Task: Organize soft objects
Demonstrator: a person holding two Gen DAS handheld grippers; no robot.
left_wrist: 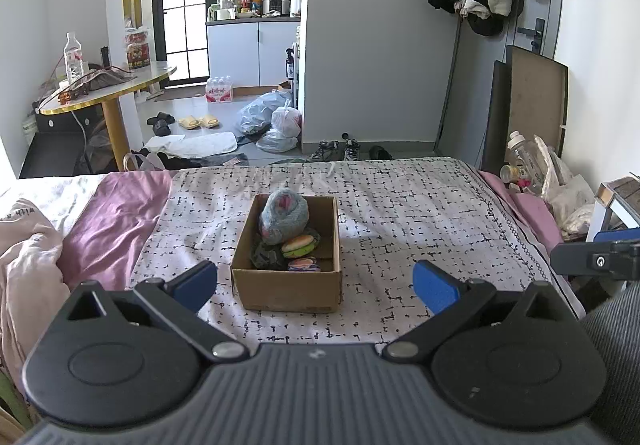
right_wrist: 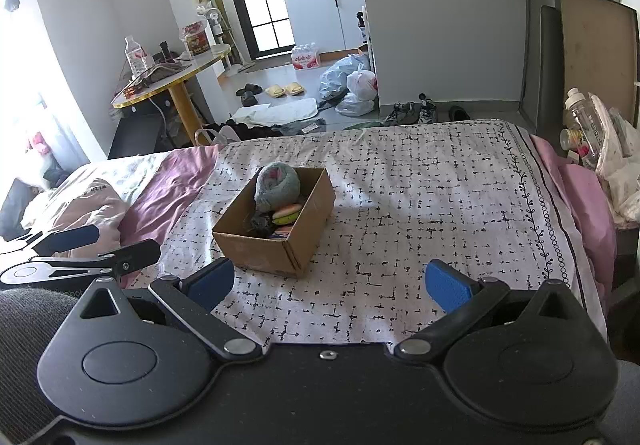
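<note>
- While both tools hang back over the near edge of the bed (left_wrist: 400, 205), the cardboard box (left_wrist: 288, 289) sits at 12 o'clock from the left hand-held gripper (left_wrist: 316, 283) and toward 11 o'clock from the right hand-held gripper (right_wrist: 330, 281).
- Left hand-held gripper: released, blue pads spread wide, nothing between them.
- Right hand-held gripper: released likewise, empty, well apart from the box.
- Soft objects are gathered inside the box: a rolled grey towel (left_wrist: 284, 219) at the far end, standing above the rim; a plush burger (left_wrist: 299, 245) in front of it; a dark bundle of fabric (left_wrist: 266, 255) at its 9 o'clock; a second small plush (left_wrist: 304, 265) against the near wall.
- Judgement: the bulky towel is probably at the back so the small plush pieces remain visible and reachable in front. No loose soft item shows on the patterned sheet (right_wrist: 400, 205), so the sorting appears largely done.
- Judgement: both tools look withdrawn and spread because nothing is being carried.
- Writing: pale fabric (left_wrist: 24, 229) at 9 o'clock carries lettering reading "with", seen inverted. Labels on the water bottle (left_wrist: 74, 57) and the bottle pack (left_wrist: 219, 91) on the floor are too small to read.
</note>
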